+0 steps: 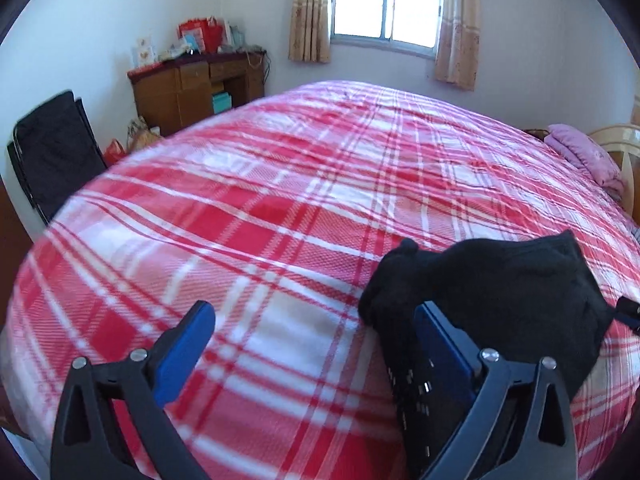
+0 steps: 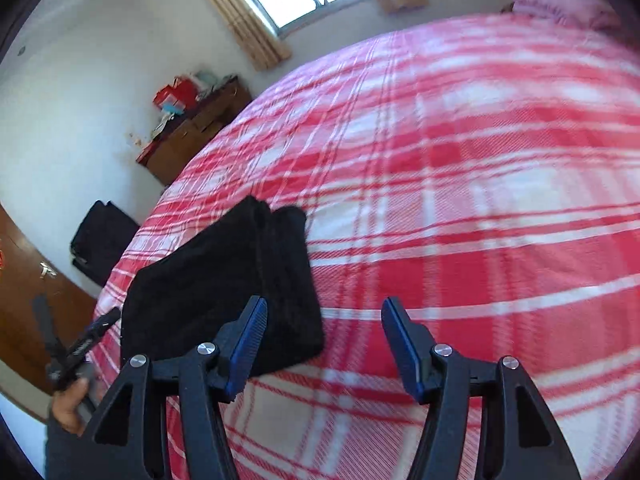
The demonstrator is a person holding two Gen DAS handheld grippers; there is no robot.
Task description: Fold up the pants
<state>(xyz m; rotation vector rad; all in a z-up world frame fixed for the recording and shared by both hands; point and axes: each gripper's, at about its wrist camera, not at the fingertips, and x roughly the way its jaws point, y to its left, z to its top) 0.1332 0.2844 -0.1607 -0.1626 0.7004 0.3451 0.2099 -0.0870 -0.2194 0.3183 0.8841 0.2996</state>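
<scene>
Pants (image 2: 224,284), black and folded into a thick stack, lie on the red-and-white plaid bed (image 2: 460,184) near its front edge. At their left side the left claw (image 1: 316,334) stands spread wide, released, its right finger (image 1: 440,344) against the cloth. Just right of the stack, the right claw (image 2: 324,326) hangs partly apart over bare blanket, gripping nothing.

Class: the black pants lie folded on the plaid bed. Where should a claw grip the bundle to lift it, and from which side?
Grip the black pants at the near thick edge, where the layers stack, coming in low from the bed's near side. Pinching all layers together probably keeps the fold from opening.
</scene>
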